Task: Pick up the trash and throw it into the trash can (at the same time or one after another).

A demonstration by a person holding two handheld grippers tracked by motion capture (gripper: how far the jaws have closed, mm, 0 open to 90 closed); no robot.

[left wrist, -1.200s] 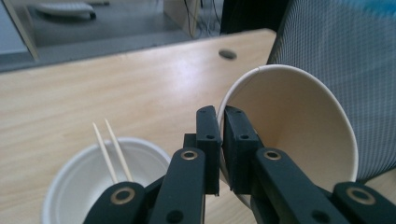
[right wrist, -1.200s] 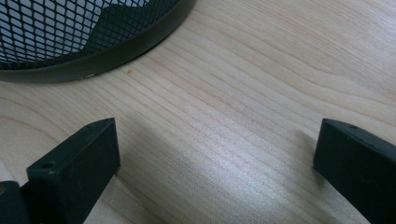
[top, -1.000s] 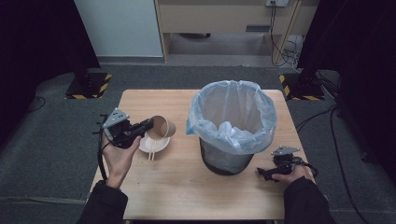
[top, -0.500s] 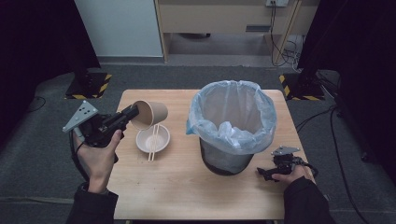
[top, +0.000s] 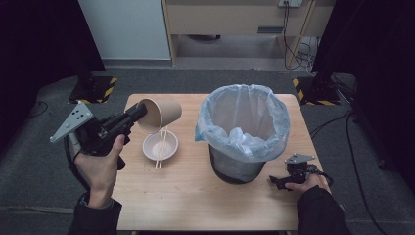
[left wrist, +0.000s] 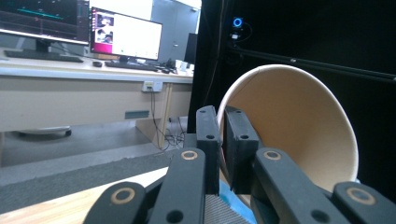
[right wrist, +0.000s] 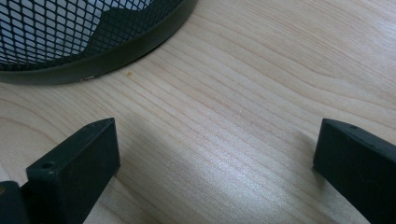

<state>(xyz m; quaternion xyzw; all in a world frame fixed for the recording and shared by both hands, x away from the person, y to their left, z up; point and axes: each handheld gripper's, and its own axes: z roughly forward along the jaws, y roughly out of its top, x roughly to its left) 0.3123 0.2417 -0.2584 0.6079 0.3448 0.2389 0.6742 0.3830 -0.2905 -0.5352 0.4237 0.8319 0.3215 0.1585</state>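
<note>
A light wooden desk stands on grey carpet in a dim room, with a cabinet and trailing cables beyond its far edge. Left tongs: clenched on the rim wall of a brown paper cup; in the left gripper view the two black pads pinch the cup wall between them, one pad inside the mouth and one outside. The cup is held clear of the desk, tilted, its long axis running roughly level from the tongs toward the bin, base leading and mouth toward the hand. Directly beneath it rest a white bowl and a pair of chopsticks lying across the bowl's rim. The mesh waste bin, lined with a pale blue bag, stands just to the right of the cup, its opening at about the cup's level. Right tongs: released, jaws spread wide over bare wood, resting on the desk near the bin's base. Judgement: the left hand is the one placed to act; the likely move is a carry rightward over the bin rim, which requires the cup to clear the bag's edge.
</note>
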